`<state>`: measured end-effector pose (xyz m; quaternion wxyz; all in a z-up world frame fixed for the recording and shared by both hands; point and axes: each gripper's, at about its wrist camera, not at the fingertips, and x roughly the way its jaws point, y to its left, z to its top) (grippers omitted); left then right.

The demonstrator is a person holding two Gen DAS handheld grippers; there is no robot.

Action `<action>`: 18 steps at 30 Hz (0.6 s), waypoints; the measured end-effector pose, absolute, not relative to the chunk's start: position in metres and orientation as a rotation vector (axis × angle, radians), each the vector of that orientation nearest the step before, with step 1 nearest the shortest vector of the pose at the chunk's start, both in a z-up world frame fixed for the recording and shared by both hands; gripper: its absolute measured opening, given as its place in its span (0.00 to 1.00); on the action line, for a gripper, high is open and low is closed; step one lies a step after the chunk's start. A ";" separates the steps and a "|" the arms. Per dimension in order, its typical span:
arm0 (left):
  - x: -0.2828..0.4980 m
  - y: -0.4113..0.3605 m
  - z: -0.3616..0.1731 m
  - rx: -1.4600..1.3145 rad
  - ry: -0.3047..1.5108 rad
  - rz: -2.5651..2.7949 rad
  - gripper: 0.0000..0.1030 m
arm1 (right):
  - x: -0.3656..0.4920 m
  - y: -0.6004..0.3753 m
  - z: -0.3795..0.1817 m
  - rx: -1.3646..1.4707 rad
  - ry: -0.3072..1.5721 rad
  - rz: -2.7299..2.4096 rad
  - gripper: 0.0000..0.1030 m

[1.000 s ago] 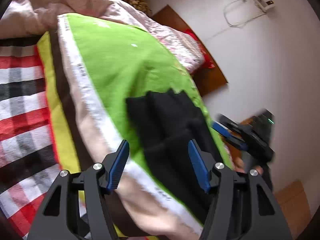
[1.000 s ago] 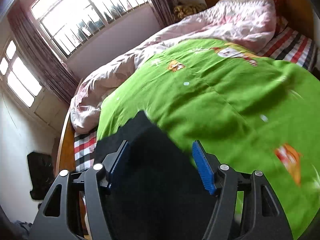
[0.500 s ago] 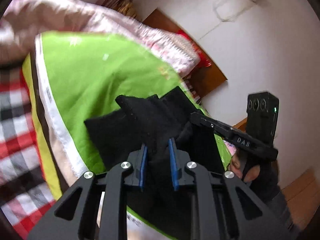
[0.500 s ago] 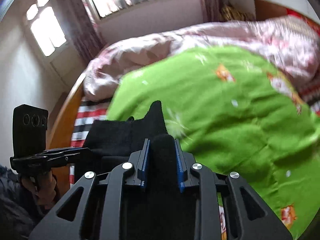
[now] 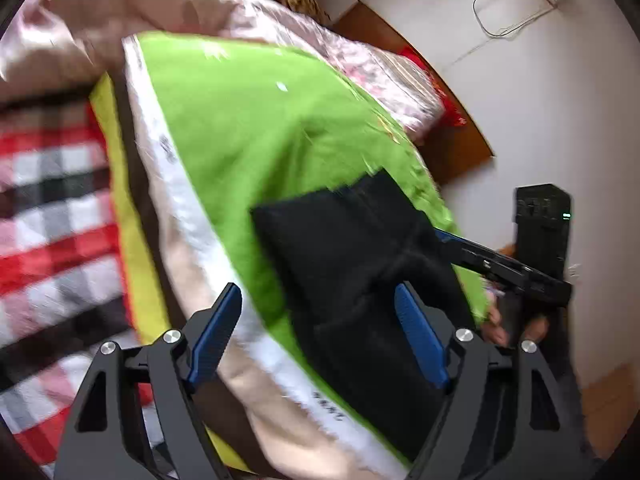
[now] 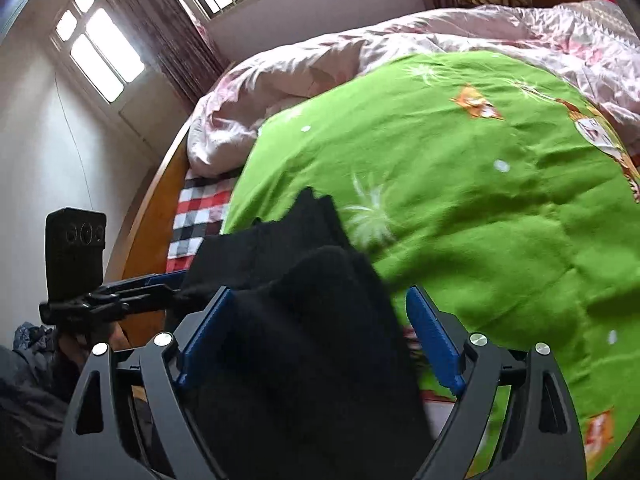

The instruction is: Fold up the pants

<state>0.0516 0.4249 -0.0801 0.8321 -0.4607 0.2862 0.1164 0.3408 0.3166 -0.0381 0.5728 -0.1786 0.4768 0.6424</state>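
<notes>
Left wrist view: left gripper had its jaws spread wide, nothing between the pads. Black pants lay on the green blanket at the near right edge of the bed, partly bunched, one end draping off the near edge. Right jaw pad sat over the cloth but I saw no pinch. Right gripper came in from the right at the pants' right edge; its jaws can't be read from this angle. Plaid sheet was on the left, pink duvet at the far side. Frame was motion-blurred.

Right wrist view: right gripper also had its jaws apart. Pants were humped up between the pads, loose, not squeezed. Far part lay flat on the green blanket. Left gripper was at the left edge of the pants, blue pad just visible. Pink duvet was heaped beyond the blanket.

Progress, my read: the visible part of the pants looked layered, so at least one fold seemed to be in. But the stack was lumpy with uneven edges and part hung off the bed. Left: flatten, square up, probably another fold to finish.
</notes>
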 end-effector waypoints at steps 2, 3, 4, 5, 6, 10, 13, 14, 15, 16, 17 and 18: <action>0.058 0.427 -0.090 -1.042 0.616 0.180 0.76 | 0.349 0.320 -0.053 -0.392 1.235 1.538 0.81; 0.064 0.425 -0.098 -1.082 0.625 0.131 0.76 | 0.349 0.322 -0.059 -0.392 1.267 1.569 0.81; 0.067 0.423 -0.104 -1.102 0.642 0.106 0.76 | 0.347 0.323 -0.061 -0.393 1.284 1.608 0.78; 0.070 0.422 -0.109 -1.107 0.656 0.096 0.77 | 0.346 0.324 -0.063 -0.389 1.310 1.649 0.73; 0.073 0.422 -0.111 -1.103 0.650 0.087 0.80 | 0.345 0.324 -0.063 -0.398 1.313 1.653 0.66; 0.075 0.426 -0.104 -1.074 0.653 0.121 0.45 | 0.340 0.316 -0.057 -0.476 1.218 1.610 0.29; 0.069 0.416 -0.079 -0.959 0.631 0.163 0.35 | 0.322 0.305 -0.032 -0.526 1.063 1.595 0.24; 0.065 0.408 -0.069 -0.902 0.625 0.180 0.35 | 0.316 0.302 -0.022 -0.536 1.010 1.588 0.23; 0.066 0.402 -0.055 -0.830 0.620 0.195 0.35 | 0.312 0.299 -0.010 -0.555 0.946 1.572 0.23; 0.068 0.399 -0.047 -0.797 0.615 0.197 0.35 | 0.311 0.296 0.000 -0.562 0.905 1.555 0.23; 0.070 0.397 -0.039 -0.775 0.606 0.194 0.35 | 0.313 0.293 0.008 -0.559 0.876 1.543 0.23; 0.072 0.397 -0.030 -0.754 0.586 0.175 0.35 | 0.315 0.289 0.017 -0.553 0.847 1.535 0.23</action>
